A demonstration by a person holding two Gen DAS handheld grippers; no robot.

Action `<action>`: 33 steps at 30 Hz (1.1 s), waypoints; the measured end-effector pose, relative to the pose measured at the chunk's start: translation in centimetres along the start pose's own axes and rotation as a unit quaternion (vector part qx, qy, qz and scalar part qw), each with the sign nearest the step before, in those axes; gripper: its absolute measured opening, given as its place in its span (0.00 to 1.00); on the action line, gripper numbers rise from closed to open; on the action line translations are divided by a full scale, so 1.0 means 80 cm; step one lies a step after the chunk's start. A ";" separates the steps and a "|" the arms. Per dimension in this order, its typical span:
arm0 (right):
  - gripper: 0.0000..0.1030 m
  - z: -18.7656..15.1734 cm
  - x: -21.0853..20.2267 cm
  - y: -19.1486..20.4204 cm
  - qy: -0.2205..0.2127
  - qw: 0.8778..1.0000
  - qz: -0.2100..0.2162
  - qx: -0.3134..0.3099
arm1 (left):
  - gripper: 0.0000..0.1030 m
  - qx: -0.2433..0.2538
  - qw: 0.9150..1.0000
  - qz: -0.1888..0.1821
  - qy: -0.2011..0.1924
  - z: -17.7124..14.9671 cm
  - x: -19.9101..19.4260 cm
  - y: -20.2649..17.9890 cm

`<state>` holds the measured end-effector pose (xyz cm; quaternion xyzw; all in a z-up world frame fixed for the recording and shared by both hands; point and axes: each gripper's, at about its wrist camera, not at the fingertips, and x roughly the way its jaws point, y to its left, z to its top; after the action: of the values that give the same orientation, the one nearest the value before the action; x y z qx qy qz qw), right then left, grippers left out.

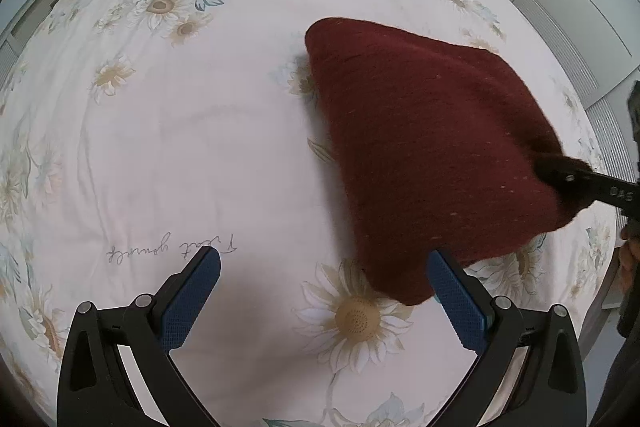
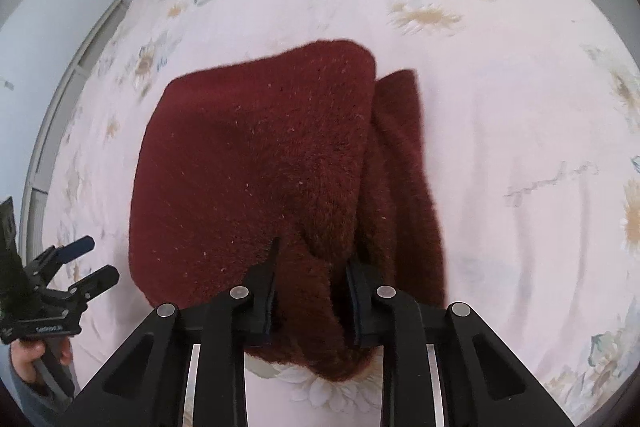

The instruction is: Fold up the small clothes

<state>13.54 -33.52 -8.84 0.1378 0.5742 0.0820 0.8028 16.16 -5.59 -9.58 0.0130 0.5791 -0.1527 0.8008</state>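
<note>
Firmly between right gripper (image 2: 312, 291) jaws: maroon garment (image 2: 256, 179)

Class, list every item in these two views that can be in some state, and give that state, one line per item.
dark red knitted garment: partly folded on the bed, near edge bunched between the right gripper's fingers.
right gripper: shut on the garment's near edge.
left gripper: open, nothing between its blue pads, beside the garment.
floral bedsheet: spread out, lightly creased.
</note>
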 end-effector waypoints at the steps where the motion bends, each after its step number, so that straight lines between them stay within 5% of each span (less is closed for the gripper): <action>1: 0.25 -0.003 -0.006 -0.007 -0.007 1.000 -0.006 0.004 | 0.99 0.000 1.000 0.000 0.000 0.000 0.001 0.000; 16: 0.36 -0.032 0.016 -0.033 -0.005 0.999 -0.039 0.018 | 0.99 0.009 1.000 -0.007 0.007 -0.001 0.016 -0.016; 17: 0.40 -0.032 0.015 -0.034 -0.005 0.999 -0.043 0.016 | 0.99 0.010 1.000 -0.003 0.007 -0.001 0.017 -0.016; 20: 0.73 -0.028 0.011 -0.027 -0.005 0.996 -0.088 0.004 | 0.99 0.007 1.000 0.003 0.008 0.004 0.021 -0.013; 29: 0.78 -0.015 -0.002 -0.025 -0.023 0.996 -0.086 -0.002 | 0.99 0.010 1.000 0.006 0.000 0.029 0.019 -0.011; 33: 0.91 0.002 -0.018 -0.016 -0.048 0.994 -0.094 -0.019 | 0.99 0.001 1.000 -0.010 0.001 0.049 0.017 -0.015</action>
<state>13.18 -35.15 -7.86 0.0712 0.5434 0.0104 0.8364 19.84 -7.84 -9.40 0.0085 0.5797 -0.1614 0.7987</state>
